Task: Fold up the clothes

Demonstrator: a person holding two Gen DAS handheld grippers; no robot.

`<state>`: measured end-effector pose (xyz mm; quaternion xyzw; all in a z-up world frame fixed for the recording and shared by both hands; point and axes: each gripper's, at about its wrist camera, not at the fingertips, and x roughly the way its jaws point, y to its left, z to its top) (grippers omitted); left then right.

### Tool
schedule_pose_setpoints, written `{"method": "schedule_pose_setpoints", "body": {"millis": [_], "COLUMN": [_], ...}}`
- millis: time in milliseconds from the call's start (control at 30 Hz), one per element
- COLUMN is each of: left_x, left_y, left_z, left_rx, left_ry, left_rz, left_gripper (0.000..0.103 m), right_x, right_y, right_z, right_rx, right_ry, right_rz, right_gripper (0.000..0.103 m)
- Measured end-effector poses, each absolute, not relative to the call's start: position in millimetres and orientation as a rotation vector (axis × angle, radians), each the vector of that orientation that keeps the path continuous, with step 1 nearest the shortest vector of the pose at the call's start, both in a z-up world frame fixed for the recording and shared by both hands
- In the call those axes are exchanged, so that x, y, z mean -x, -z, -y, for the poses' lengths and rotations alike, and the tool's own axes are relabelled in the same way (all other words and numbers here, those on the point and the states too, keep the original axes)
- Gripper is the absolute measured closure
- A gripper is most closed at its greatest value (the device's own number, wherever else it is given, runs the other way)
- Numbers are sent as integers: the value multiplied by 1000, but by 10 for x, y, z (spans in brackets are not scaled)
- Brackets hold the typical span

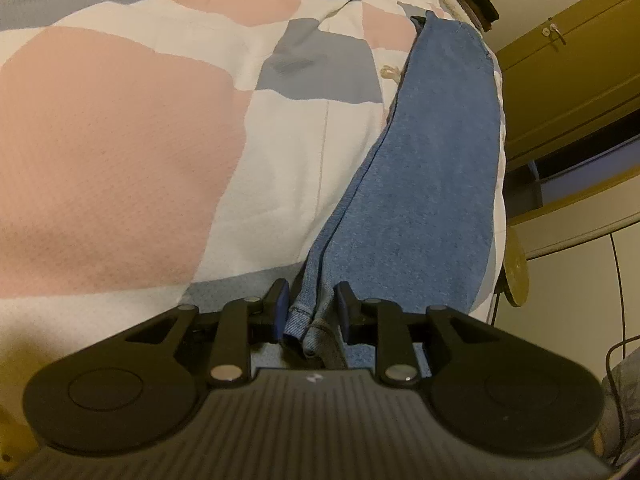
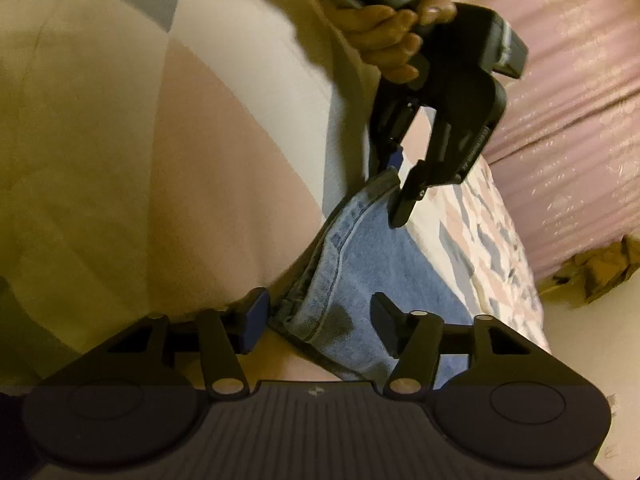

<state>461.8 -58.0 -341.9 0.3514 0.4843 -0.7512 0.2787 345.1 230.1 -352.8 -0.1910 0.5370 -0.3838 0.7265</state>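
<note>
Jaws of both grippers, left gripper (image 1: 310, 306) and right gripper (image 2: 320, 316), apart, straddling jeans (image 1: 432, 168) edge on quilt (image 1: 120, 152).

One pair of jeans (image 1: 436, 168), folded lengthwise, at two o'clock; one patchwork quilt (image 1: 120, 140) at ten; two grippers, left (image 1: 311, 304) and right (image 2: 316, 312); one hand (image 2: 384, 36).

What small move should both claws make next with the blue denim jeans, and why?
Probably close both claws: the left claw and right claw each straddle an edge of the blue denim jeans on the checked quilt, with visible gaps at the pads.
</note>
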Motion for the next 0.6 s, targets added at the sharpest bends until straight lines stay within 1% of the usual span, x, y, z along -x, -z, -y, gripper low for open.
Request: {"method": "schedule_pose_setpoints", "body": {"millis": [33, 67, 100, 133, 267, 300, 333, 367, 400, 433, 467, 500, 600], "left_x": [-4609, -4605, -4607, -4615, -4623, -4615, -4611, -4612, -4611, -4608, -4603, -4592, -4552], "left_y": [3418, 3412, 3401, 3388, 3392, 3394, 3393, 3393, 3394, 3396, 3398, 3395, 3354], "left_z": [585, 591, 599, 606, 620, 624, 628, 631, 632, 632, 630, 624, 598], "left_rx": [-949, -952, -953, -952, -947, -951, -954, -955, -954, -953, -951, -951, -957], "left_ry": [2009, 2005, 2002, 2000, 1975, 1967, 1963, 1959, 1956, 1952, 1945, 1940, 1924], "left_rz": [-1297, -1299, -1304, -1310, -1334, -1334, -1335, -1337, -1339, -1339, -1339, -1335, -1317], "left_gripper": [82, 83, 84, 86, 86, 86, 86, 86, 86, 85, 85, 87, 88], "right_x": [-3447, -3442, -3438, -3434, -3420, -3432, -3446, -3463, -3480, -3489, -3499, -3503, -3401], "right_y": [3531, 3534, 3536, 3539, 3555, 3591, 3625, 3654, 3687, 3689, 3691, 3679, 3413], "right_z": [-2267, -2234, -2200, -2167, -2045, -2083, -2117, -2129, -2128, -2105, -2082, -2052, -1831], "right_rx": [424, 426, 429, 431, 450, 501, 551, 593, 623, 609, 594, 572, 362], "right_ry": [850, 855, 859, 863, 878, 869, 862, 860, 850, 827, 805, 784, 749], "right_rz": [-1187, -1189, -1192, -1194, -1204, -1203, -1201, -1199, -1199, -1202, -1204, -1204, -1145], "right_gripper": [34, 38, 57, 63, 61, 54, 52, 47, 48, 51, 64, 71, 77]}}
